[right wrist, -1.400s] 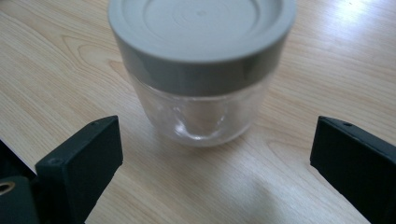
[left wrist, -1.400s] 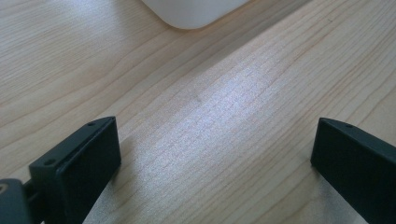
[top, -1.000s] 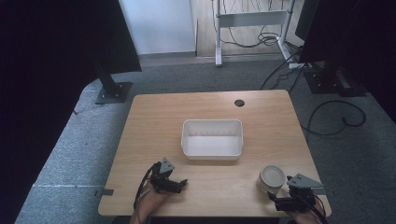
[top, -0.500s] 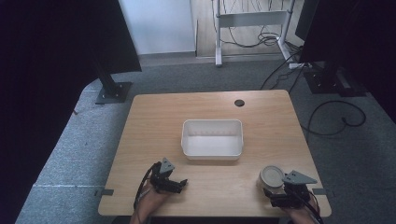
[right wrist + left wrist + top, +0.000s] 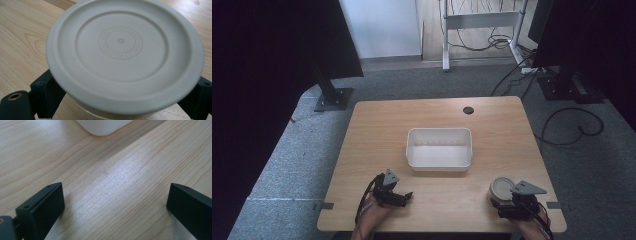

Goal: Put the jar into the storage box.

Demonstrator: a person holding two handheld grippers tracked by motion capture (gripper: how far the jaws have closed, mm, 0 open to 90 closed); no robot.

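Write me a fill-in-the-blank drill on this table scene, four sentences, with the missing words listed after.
1. The white tub in the middle of the wooden table holds ____.
2. The right gripper has its fingers on either side of a round white container closed by a ____.
3. The left gripper stands ____, with bare wood between its fingers.
4. The dark round hole in the tabletop lies near the table's ____ edge, away from the person.

Missing words: nothing; lid; open; far
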